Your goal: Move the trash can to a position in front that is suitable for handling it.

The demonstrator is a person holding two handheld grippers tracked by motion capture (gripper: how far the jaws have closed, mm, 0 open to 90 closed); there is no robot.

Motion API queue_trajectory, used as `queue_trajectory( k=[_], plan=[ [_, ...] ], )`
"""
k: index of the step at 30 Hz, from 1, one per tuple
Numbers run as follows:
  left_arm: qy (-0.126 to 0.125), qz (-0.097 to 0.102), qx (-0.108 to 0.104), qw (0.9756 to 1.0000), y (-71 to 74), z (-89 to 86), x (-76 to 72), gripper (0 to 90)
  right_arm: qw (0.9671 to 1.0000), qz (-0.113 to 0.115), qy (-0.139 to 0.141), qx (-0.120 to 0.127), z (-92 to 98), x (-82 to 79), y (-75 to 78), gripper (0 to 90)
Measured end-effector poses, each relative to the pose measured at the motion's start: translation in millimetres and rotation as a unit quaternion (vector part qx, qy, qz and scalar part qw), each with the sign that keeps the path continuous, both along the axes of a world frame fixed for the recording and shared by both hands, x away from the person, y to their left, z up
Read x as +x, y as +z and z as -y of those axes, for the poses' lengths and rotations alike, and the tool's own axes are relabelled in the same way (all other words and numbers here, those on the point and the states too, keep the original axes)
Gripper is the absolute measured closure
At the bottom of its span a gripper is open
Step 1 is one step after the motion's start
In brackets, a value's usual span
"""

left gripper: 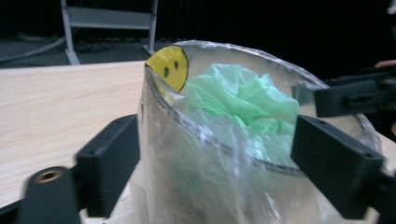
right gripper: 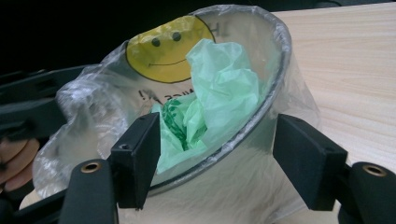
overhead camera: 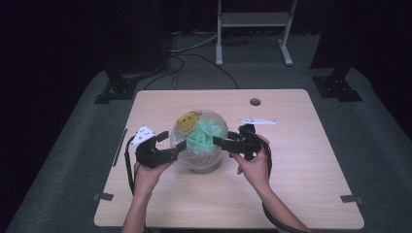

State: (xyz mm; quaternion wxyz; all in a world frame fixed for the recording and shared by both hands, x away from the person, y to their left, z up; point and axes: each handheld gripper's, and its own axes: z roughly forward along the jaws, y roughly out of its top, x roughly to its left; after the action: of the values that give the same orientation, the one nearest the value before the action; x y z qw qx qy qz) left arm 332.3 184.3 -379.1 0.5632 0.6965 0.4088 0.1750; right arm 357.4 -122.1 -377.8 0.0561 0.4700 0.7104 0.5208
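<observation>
1. We see a wooden table (overhead camera: 301,160) on grey carpet (overhead camera: 384,145) in a dark room.
2. The bin (overhead camera: 201,145), lined with a clear bag (right gripper: 285,107), stands mid-table.
3. Our left gripper (overhead camera: 176,141) and right gripper (overhead camera: 219,142) are both spread astride its rim; bare tabletop lies all around.

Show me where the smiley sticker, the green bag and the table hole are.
smiley sticker (right gripper: 163,51): right gripper view, middle of the yellow face.
green bag (left gripper: 238,95): left gripper view, top of the crumpled green plastic.
table hole (overhead camera: 255,102): high view, middle of the round dark hole.
</observation>
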Motion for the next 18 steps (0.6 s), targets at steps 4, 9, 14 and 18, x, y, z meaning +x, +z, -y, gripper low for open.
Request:
queue_trajectory(
  k=[4,9,14,18],
  plan=[
    [0.003,-0.007,0.005,1.0,3.8,-4.9,3.5,33.0,1.0,-0.003,0.004,0.001,-1.3,-5.6,0.8,31.9],
    [-0.003,-0.012,0.016,0.9998,4.4,-8.6,6.3,50.7,0.9999,0.0,0.008,0.007,-1.9,-14.2,0.6,31.8],
    [0.002,0.008,0.026,0.9996,7.4,-12.4,2.7,64.4,0.9999,0.004,0.007,0.014,-2.5,-19.9,-1.2,30.8],
    [0.007,0.021,0.03,0.9993,9.3,-14.4,2.7,75.0,0.9998,0.005,0.009,0.018,-2.4,-18.8,-1.5,30.5]
  ],
)
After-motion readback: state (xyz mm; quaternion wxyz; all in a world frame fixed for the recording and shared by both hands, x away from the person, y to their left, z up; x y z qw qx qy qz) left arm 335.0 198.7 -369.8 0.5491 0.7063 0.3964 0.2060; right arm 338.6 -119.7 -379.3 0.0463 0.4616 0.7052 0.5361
